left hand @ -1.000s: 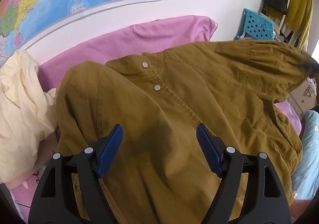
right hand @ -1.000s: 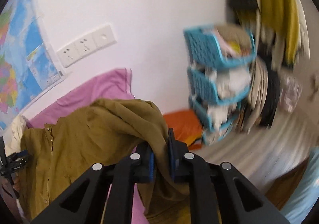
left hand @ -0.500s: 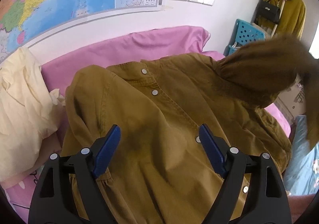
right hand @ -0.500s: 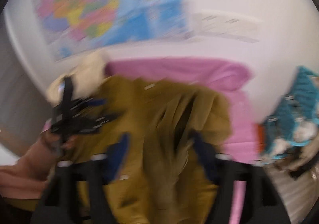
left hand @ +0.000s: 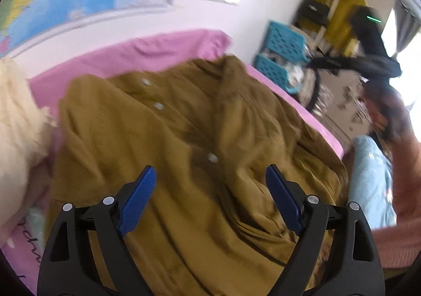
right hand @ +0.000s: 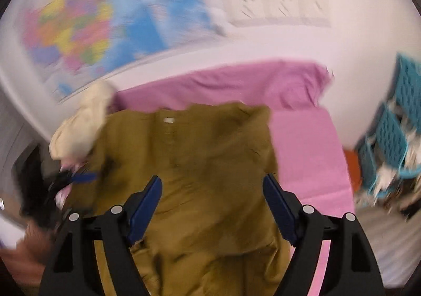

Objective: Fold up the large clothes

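Left tongs [left hand: 210, 180] hang wide apart over the mustard shirt [left hand: 184, 143], their jaws just widened, nothing between the pads. Right tongs [right hand: 211, 190] likewise gape empty above it. The shirt lies spread, apparently button-side up, on the pink bed [right hand: 310, 153], beside a cream cloth [left hand: 18, 122].

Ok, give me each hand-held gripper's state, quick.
Left hand-held gripper: open, holding nothing, over the mustard shirt.
Right hand-held gripper: open, has just let go, nothing held.

Both grippers, left [left hand: 209, 180] and right [right hand: 211, 190], seemingly wide-jawed, empty.
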Available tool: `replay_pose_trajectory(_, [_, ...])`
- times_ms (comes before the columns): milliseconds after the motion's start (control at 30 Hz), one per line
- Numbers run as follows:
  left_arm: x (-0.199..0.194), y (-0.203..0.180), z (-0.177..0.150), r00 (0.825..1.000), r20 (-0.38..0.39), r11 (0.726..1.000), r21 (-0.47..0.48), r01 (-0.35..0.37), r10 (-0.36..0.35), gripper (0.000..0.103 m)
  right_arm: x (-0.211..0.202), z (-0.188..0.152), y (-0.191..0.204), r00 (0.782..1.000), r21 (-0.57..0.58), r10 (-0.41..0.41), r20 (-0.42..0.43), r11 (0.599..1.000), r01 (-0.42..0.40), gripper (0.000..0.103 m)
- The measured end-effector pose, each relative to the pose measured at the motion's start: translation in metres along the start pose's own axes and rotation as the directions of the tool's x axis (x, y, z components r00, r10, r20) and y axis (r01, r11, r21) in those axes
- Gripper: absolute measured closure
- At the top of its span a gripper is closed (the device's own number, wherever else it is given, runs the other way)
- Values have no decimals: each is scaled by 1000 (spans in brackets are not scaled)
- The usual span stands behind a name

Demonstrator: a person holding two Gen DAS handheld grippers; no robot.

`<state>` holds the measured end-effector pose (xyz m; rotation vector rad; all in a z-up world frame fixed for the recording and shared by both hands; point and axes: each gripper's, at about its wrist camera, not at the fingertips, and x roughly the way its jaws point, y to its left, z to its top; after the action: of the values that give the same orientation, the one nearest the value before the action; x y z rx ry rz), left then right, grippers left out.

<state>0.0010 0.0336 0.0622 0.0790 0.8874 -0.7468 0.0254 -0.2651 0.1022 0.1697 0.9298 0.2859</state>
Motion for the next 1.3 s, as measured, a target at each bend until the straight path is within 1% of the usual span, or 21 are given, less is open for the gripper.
replay_pose_trajectory(133, [24,-21,-15,994,-99,998,45,48,-44,18,53,3,-45,998,119,36,-50,992,-30,26])
replay_pose_trajectory(167, [31,-22,-17,991,-122,998,46,53,-48,18,64,5,-56,997,149,56,-51,988,-48,24])
replay_pose_trajectory(233, [42,-25,-22,986,-160,998,34,60,-54,18,80,7,-68,994,186,91,-58,979,-78,11])
replay_pose_trajectory(300, [47,-26,-28,980,-184,997,12,77,-74,18,103,9,-77,984,231,156,-82,964,-133,8])
replay_pose_trajectory(367, [55,-27,-34,967,-228,994,-21,111,-113,19,120,10,-83,982,260,157,-105,957,-125,7])
replay_pose_trajectory(433, [61,-27,-38,957,-260,991,-32,127,-131,27,140,8,-85,961,287,238,-142,939,-190,7])
replay_pose_trajectory(467, [64,-28,-39,957,-269,994,-22,108,-110,31,146,6,-84,953,290,262,-149,933,-212,7])
replay_pose_trajectory(567, [67,-26,-38,955,-276,994,-26,103,-106,57,151,3,-79,944,248,297,-143,934,-257,42])
replay_pose_trajectory(600, [65,-22,-35,956,-274,994,-40,99,-106,75,148,3,-77,946,237,296,-133,936,-259,66])
replay_pose_trajectory(633, [60,-18,-30,959,-262,995,-43,95,-103,83,146,4,-77,943,228,310,-123,933,-277,89])
replay_pose_trajectory(733, [40,-5,-7,982,-190,1000,1,18,-17,87,127,7,-85,948,224,313,-59,930,-293,95])
replay_pose_trajectory(800, [27,1,14,990,-131,998,41,-45,50,87,111,11,-93,942,234,337,16,914,-331,95])
replay_pose_trajectory(900, [24,17,37,992,-87,996,41,-83,87,86,102,14,-107,929,262,359,88,892,-369,96])
replay_pose_trajectory(967, [29,21,43,983,-84,985,72,-156,162,81,112,13,-114,934,281,350,76,891,-357,96])
replay_pose_trajectory(1033, [37,27,43,963,-103,968,72,-241,247,67,133,6,-127,951,340,310,23,892,-299,95])
replay_pose_trajectory(1067, [42,34,40,963,-129,971,57,-231,237,64,139,2,-136,950,368,311,10,882,-292,93])
replay_pose_trajectory(1133, [44,46,34,969,-160,982,21,-189,190,50,149,-7,-147,954,424,301,3,863,-274,88])
replay_pose_trajectory(1167, [40,47,30,966,-158,978,13,-206,206,50,149,-8,-147,954,426,301,8,862,-275,87])
replay_pose_trajectory(1200, [38,46,26,965,-151,977,17,-213,213,45,144,-8,-146,959,420,283,16,869,-263,80])
replay_pose_trajectory(1233, [33,47,21,970,-143,980,20,-198,199,33,139,-7,-144,966,410,257,20,879,-243,71])
replay_pose_trajectory(1300, [21,47,14,982,-127,990,9,-142,142,22,121,-5,-138,980,370,193,46,908,-196,59])
